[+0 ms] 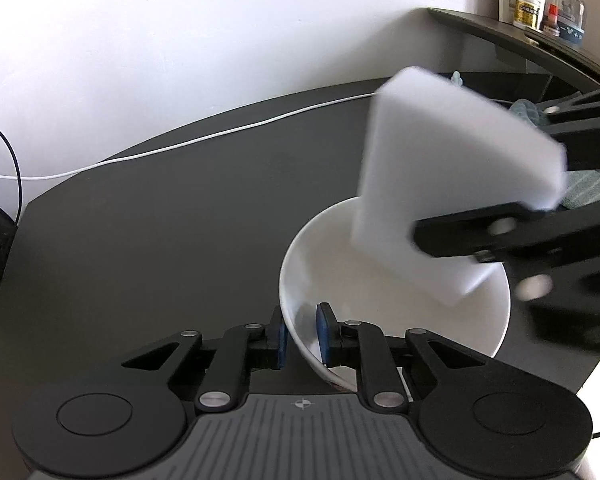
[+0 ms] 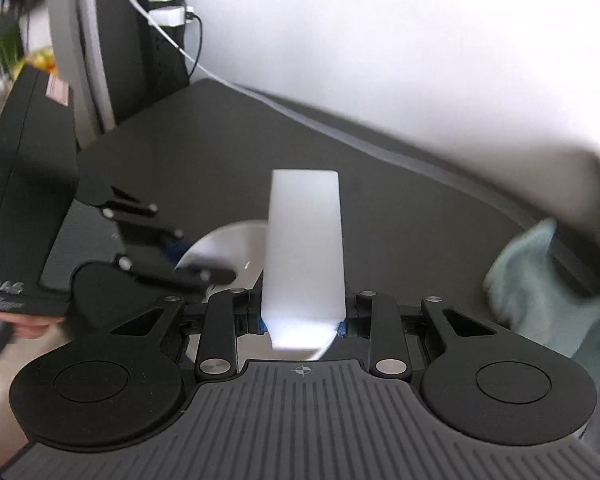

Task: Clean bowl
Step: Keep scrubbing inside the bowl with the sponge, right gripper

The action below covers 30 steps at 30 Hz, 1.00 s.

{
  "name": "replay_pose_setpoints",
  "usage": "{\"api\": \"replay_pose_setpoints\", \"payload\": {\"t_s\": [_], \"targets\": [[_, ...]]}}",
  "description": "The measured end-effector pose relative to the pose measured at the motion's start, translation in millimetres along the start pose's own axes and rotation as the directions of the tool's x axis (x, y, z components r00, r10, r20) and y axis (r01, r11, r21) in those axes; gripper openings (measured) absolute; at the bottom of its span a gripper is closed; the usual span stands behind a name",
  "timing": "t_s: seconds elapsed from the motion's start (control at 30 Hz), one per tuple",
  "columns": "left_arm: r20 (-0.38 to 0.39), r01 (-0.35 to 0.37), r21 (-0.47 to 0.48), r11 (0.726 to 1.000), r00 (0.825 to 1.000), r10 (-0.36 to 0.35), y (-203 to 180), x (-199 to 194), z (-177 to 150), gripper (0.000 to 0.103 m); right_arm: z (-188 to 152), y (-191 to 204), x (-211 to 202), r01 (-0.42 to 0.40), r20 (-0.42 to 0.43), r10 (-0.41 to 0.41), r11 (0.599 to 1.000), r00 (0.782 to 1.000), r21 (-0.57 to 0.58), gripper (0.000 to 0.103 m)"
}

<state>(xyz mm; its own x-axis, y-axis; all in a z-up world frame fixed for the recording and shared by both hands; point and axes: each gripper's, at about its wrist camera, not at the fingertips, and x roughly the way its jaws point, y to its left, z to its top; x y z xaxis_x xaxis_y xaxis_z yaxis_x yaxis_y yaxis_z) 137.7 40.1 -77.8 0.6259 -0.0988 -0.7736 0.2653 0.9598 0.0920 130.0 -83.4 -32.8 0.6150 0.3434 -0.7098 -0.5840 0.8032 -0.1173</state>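
The left gripper [image 1: 302, 336] clamped the round white ceramic bowl's [image 1: 400, 292] rim – steadying it, likely – while the right gripper [image 2: 303, 326] pinched a white rectangular foam sponge [image 2: 304, 248] for wiping.

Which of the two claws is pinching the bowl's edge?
The left gripper: its blue pads straddle the white bowl rim. The right gripper holds the white sponge.

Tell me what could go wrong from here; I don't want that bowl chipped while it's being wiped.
1. The left claw pinches only the rim of the white bowl, so wiping pressure might tip it or slip it free.
2. The right claw grips the white sponge at one end; the long free end may bend rather than scrub.
3. The bowl sits near the dark table edge and could slide off.
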Motion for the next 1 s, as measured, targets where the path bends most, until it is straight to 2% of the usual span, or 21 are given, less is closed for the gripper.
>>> {"api": "replay_pose_setpoints", "payload": {"t_s": [0.1, 0.17, 0.23, 0.3, 0.4, 0.47, 0.53, 0.63, 0.77, 0.9, 1.0], "targets": [[-0.006, -0.024, -0.004, 1.0, 1.0, 0.024, 0.7, 2.3, 1.6, 0.017, 2.1, 1.4, 19.1, -0.052, 0.006, 0.052, 0.998, 0.999, 0.032, 0.031], [-0.008, -0.023, -0.019, 1.0, 1.0, 0.023, 1.6, 4.0, 2.6, 0.017, 1.9, -14.3, 28.9, -0.149, -0.013, 0.153, 0.977, 0.988, 0.15, 0.031], [-0.008, -0.016, -0.031, 0.999, 1.0, 0.015, 2.3, 5.4, 3.2, 0.017, 0.3, -21.4, 28.1, -0.182, -0.026, 0.19, 0.966, 0.981, 0.183, 0.031], [-0.007, -0.005, -0.034, 0.999, 1.0, 0.005, 2.0, 6.0, 3.7, 0.017, -3.0, -29.2, 22.9, -0.211, -0.074, 0.233, 0.951, 0.97, 0.224, 0.031], [-0.008, 0.009, -0.031, 0.999, 1.0, -0.01, -2.9, 7.6, 5.4, 0.017, -6.4, -30.1, 7.6, -0.191, -0.086, 0.211, 0.962, 0.974, 0.197, 0.031], [-0.01, 0.002, -0.024, 1.0, 1.0, -0.002, -6.4, 8.8, 6.8, 0.018, -1.1, -27.0, -1.6, -0.128, -0.055, 0.138, 0.98, 0.989, 0.155, 0.031], [-0.012, -0.005, -0.02, 1.0, 1.0, 0.005, -9.2, 10.7, 8.7, 0.019, 2.3, -26.7, -3.4, -0.1, -0.037, 0.106, 0.985, 0.994, 0.141, 0.031], [-0.015, -0.019, -0.018, 1.0, 1.0, 0.019, -12.4, 14.2, 12.2, 0.019, 6.5, -20.4, 8.8, -0.115, -0.022, 0.119, 0.985, 0.993, 0.126, 0.031], [-0.011, -0.019, -0.026, 0.999, 1.0, 0.019, -6.2, 8.9, 8.3, 0.019, 0.5, -12.0, 25.1, -0.147, -0.059, 0.156, 0.981, 0.986, 0.129, 0.031], [0.013, -0.018, -0.038, 0.999, 1.0, 0.019, -0.6, 6.1, 15.2, 0.019, -0.7, -17.0, 6.9, -0.146, -0.073, 0.157, 0.98, 0.985, 0.136, 0.031], [0.021, -0.027, 0.028, 0.999, 0.999, 0.026, -4.8, 11.9, 30.8, 0.021, -0.5, -22.9, -11.1, -0.163, -0.033, 0.17, 0.974, 0.985, 0.156, 0.031]]}}
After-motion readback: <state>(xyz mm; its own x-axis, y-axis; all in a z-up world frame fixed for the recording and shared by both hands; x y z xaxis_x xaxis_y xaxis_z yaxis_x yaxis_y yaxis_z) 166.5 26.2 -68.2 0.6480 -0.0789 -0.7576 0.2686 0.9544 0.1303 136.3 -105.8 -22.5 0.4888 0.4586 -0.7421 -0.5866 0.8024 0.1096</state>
